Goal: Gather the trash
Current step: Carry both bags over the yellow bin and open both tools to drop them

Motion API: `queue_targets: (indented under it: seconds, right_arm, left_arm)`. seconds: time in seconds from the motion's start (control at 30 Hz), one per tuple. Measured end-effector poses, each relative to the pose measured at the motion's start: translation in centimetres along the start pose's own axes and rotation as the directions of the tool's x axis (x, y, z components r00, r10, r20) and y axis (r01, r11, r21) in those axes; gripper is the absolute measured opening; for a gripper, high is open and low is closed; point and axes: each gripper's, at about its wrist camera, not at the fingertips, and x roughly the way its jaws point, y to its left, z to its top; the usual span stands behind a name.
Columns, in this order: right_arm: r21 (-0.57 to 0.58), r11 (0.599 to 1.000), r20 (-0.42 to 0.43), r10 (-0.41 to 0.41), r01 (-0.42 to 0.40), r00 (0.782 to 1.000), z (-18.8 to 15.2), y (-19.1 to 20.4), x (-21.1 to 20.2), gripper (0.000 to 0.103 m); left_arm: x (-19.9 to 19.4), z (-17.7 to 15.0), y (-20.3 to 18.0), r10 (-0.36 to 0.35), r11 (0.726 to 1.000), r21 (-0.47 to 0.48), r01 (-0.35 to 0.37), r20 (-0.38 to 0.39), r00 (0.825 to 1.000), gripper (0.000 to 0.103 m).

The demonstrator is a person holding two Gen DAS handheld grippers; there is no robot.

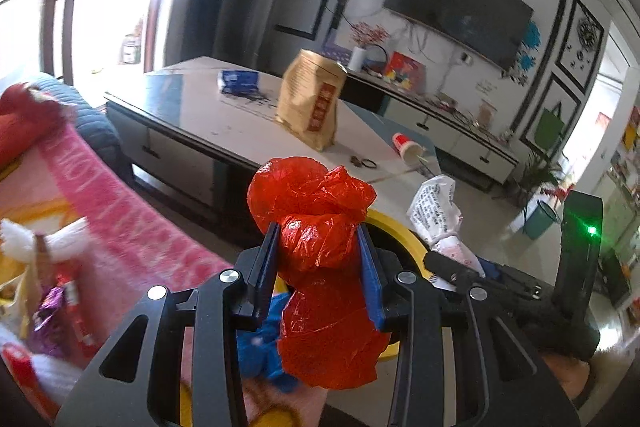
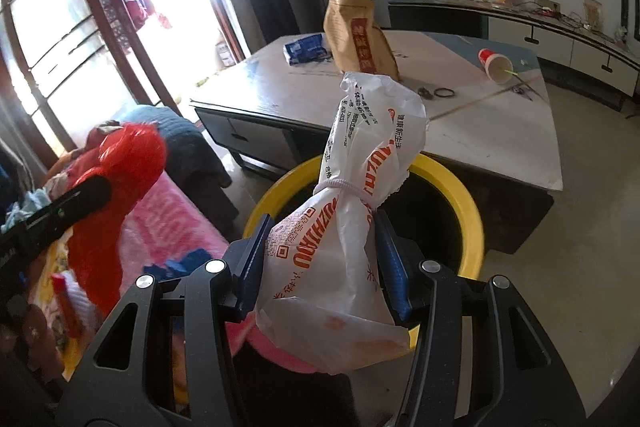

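Observation:
My left gripper (image 1: 318, 243) is shut on a crumpled red plastic bag (image 1: 316, 223), its blue pads pressing both sides. My right gripper (image 2: 320, 239) is shut on a white paper bag (image 2: 352, 211) with orange print, tied with a white string. A yellow-rimmed bin (image 2: 448, 179) with a dark inside stands on the floor right behind the white bag. In the left wrist view the yellow-rimmed bin (image 1: 404, 231) shows behind the red bag, with the white paper bag (image 1: 436, 211) and the right gripper to the right. The red plastic bag (image 2: 128, 155) appears blurred at left in the right wrist view.
A coffee table (image 2: 500, 139) beyond the bin carries a brown paper bag (image 2: 358, 35), a blue packet (image 2: 306, 49), a tipped red-and-white cup (image 2: 496, 65) and small rings. A sofa with a pink blanket (image 1: 120, 211) and wrappers lies at left. A TV cabinet (image 1: 460, 135) stands behind.

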Motion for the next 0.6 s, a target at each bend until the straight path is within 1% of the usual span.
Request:
queue_targets:
  seconds: [0.23, 0.33, 0.37, 0.4, 0.43, 0.47, 0.5, 0.6]
  right_arm:
    - [0.012, 1.000, -0.050, -0.014, 0.015, 0.999, -0.6, -1.4, 1.4, 0.043]
    - [0.015, 1.000, -0.061, -0.015, 0.016, 0.998, -0.7, -1.7, 1.9, 0.044]
    - [0.015, 1.000, -0.056, -0.024, 0.025, 0.998, -0.7, -1.8, 2.0, 0.046]
    - [0.013, 0.999, -0.053, -0.031, 0.031, 0.998, -0.7, -1.9, 2.2, 0.050]
    - [0.005, 0.999, -0.054, -0.036, 0.036, 0.998, -0.8, -2.0, 2.3, 0.058]
    - [-0.006, 0.999, -0.056, -0.053, 0.053, 0.997, -0.9, -2.0, 2.5, 0.062]
    - [-0.009, 0.997, -0.053, -0.073, 0.072, 0.996, -0.9, -2.2, 2.5, 0.065]
    - [0.009, 0.997, -0.047, -0.080, 0.081, 0.996, -0.8, -2.7, 2.3, 0.066]
  left_arm:
    - [4.3, 1.2, -1.4, -0.024, 0.999, 0.020, 0.025, -0.071, 0.997, 0.035]
    - [6.2, 1.8, -1.9, -0.035, 0.999, 0.020, 0.037, -0.098, 0.995, 0.038]
    - [6.6, 1.9, -2.1, -0.036, 0.999, 0.021, 0.039, -0.101, 0.994, 0.041]
    - [7.5, 2.1, -2.2, -0.036, 0.999, 0.023, 0.039, -0.110, 0.993, 0.045]
    - [8.2, 2.2, -2.3, -0.043, 0.999, 0.021, 0.046, -0.122, 0.992, 0.054]
    - [8.8, 2.3, -2.4, -0.041, 0.999, 0.017, 0.044, -0.132, 0.990, 0.064]
    - [9.1, 2.4, -2.4, -0.033, 0.999, 0.015, 0.036, -0.135, 0.990, 0.068]
    - [9.1, 2.3, -2.1, -0.021, 1.000, 0.002, 0.021, -0.134, 0.991, 0.077]
